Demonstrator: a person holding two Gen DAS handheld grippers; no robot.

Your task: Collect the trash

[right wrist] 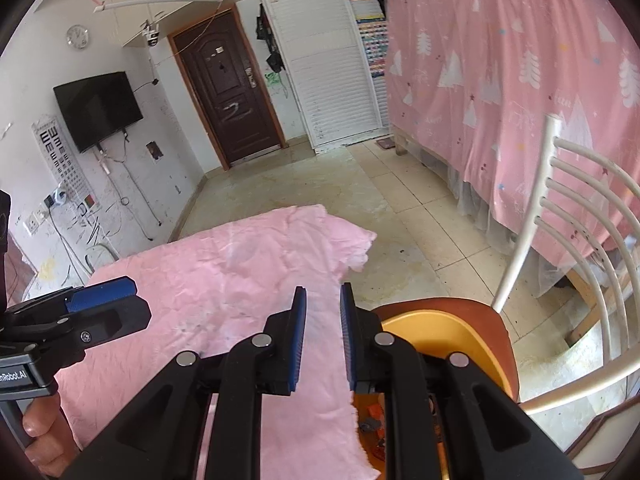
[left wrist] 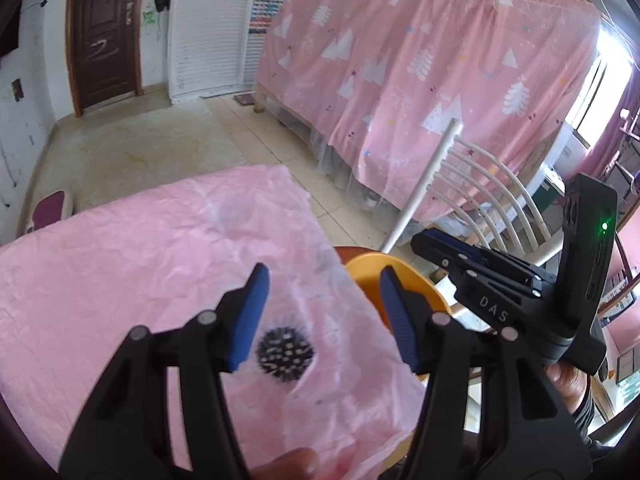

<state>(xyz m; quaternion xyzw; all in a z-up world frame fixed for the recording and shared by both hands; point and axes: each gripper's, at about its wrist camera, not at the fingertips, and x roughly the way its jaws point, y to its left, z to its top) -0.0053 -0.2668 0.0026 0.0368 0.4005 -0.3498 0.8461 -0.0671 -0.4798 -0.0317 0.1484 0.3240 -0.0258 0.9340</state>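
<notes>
Two tongs hover over desk. Left tongs (left wrist: 324, 270) half open, empty, framing black spiky scrap (left wrist: 285, 356) on pink cover (left wrist: 120, 280), likely lined up for pickup. Right tongs (right wrist: 323, 289) closed, empty. Yellow bin (right wrist: 440, 328) on chair (right wrist: 520, 248) at right, probably for the trash.

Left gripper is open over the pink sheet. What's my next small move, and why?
Probably lower the left gripper and close on the black spiky object: it lies on the pink sheet between the open fingers, with the yellow bin close by.
</notes>
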